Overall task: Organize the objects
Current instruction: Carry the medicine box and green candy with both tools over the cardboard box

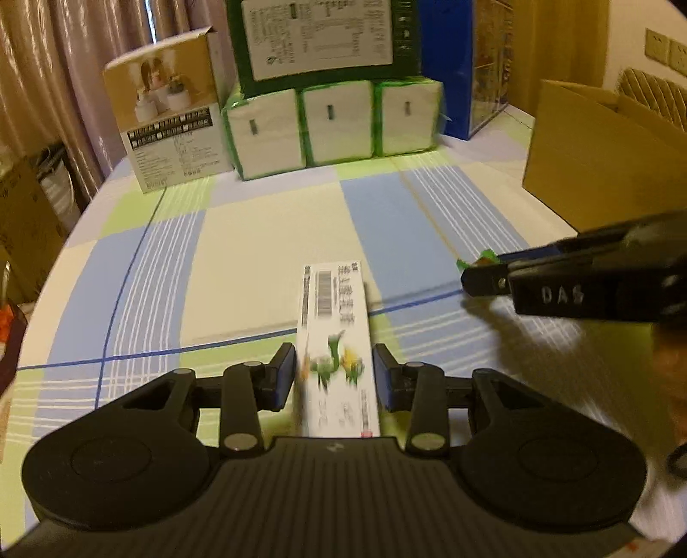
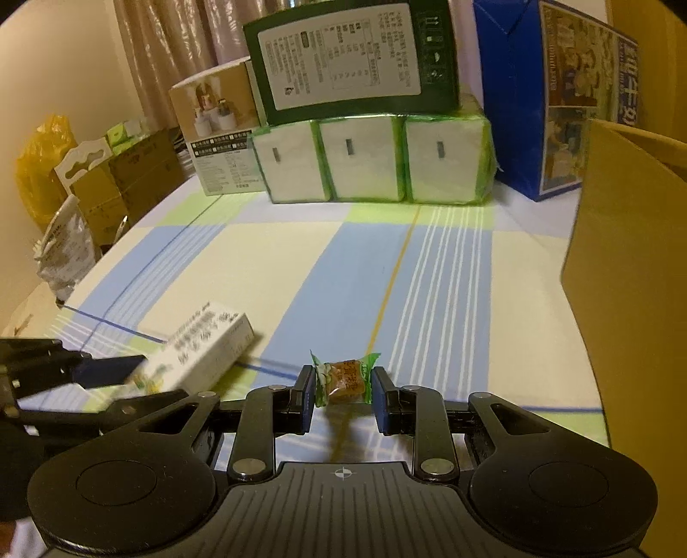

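Observation:
A long white carton [image 1: 337, 343] printed with a barcode and green plants lies lengthwise between my left gripper's fingers; the left gripper [image 1: 335, 373] is shut on it above the checked tablecloth. From the right wrist view the same carton [image 2: 206, 347] shows at the lower left, held by the left gripper [image 2: 107, 377]. My right gripper [image 2: 342, 386] is shut on a small green-wrapped brown candy [image 2: 343, 380], lifted just above the cloth. In the left wrist view the right gripper [image 1: 481, 279] enters from the right, with a bit of green wrapper [image 1: 474, 261] at its tip.
An open brown cardboard box [image 1: 601, 171] stands at the right. At the back sit three green-wrapped tissue packs [image 1: 335, 124], a dark green box [image 1: 322, 38] on top, a beige product box [image 1: 167, 111] and a blue box [image 2: 558, 94]. The table's left edge drops to cartons and bags.

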A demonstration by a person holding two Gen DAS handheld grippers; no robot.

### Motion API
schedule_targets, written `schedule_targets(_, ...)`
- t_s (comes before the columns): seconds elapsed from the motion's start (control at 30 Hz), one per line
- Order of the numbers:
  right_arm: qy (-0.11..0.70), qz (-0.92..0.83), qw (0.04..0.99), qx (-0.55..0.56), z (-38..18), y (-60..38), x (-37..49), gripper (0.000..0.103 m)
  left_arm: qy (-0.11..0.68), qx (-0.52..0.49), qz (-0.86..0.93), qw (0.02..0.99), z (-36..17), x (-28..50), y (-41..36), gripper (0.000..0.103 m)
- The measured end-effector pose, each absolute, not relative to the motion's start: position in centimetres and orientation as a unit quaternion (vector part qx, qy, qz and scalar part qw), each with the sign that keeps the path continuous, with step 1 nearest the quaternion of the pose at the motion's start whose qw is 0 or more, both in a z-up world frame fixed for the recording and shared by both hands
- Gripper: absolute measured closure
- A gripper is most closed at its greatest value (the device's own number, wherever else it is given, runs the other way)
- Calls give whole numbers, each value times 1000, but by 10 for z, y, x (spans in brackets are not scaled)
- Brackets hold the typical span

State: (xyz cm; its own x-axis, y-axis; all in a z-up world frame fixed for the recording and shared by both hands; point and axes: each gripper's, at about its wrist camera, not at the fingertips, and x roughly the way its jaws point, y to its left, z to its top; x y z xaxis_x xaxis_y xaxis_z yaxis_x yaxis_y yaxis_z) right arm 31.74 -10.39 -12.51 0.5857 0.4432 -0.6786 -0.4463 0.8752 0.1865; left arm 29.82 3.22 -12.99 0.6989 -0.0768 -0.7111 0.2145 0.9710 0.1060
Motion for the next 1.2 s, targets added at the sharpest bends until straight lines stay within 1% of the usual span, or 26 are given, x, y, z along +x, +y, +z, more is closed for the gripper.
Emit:
schedule_targets(0.1,389,245,888,12,-122,-111,312,79,375,112,-86,916,-132,300,26,69)
schedule_targets(0.5,396,239,886,15,-127,-112,314,79,382,89,-86,916,-150,318,30,69)
schedule_targets(0.87,371,235,898,-3,-116,-109,305,79,373,72,-78,922,-142,309,31,70)
schedule_targets(1.2,368,222,903,-6,-107,-110,270,79,373,56,-78,923,-131,284,18,70)
